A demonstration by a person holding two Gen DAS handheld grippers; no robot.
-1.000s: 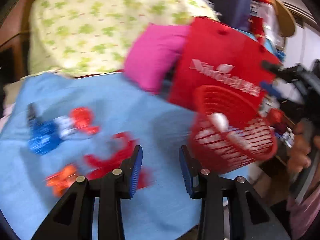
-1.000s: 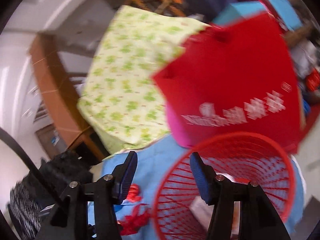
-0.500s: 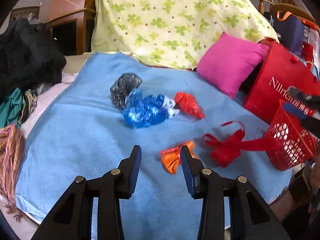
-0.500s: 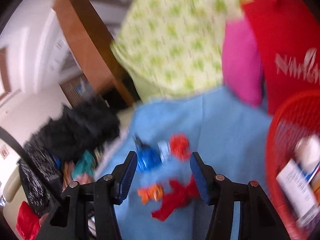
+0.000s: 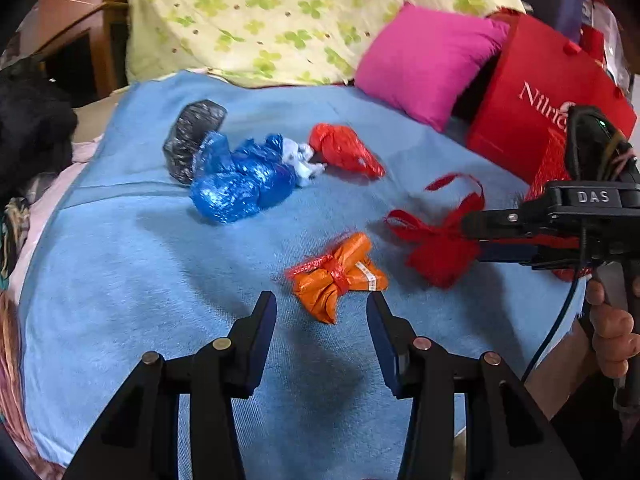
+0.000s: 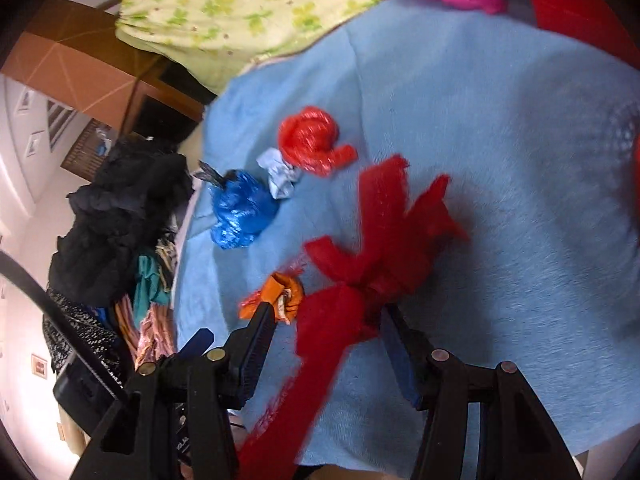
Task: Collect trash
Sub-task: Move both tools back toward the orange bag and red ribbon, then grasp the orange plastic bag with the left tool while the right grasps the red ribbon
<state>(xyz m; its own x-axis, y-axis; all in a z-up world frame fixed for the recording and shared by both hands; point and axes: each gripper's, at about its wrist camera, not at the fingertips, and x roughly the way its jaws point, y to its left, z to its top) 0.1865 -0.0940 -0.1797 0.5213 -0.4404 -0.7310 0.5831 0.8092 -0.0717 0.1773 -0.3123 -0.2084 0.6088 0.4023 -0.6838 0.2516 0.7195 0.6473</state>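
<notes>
Trash approached: red knotted bag now framed between spread fingers of right tool, lower centre, not yet pinched. Left tool, also spread, brought just short of orange packet on blue blanket. Pickup judged imminent.

Left gripper has closed in on the orange wrapped bundle; bundle now lies just ahead of the spread fingers, near the blanket's front edge. Right gripper has swung off the red basket and down to the red bag, which now sits between its fingers; left view confirms.
</notes>
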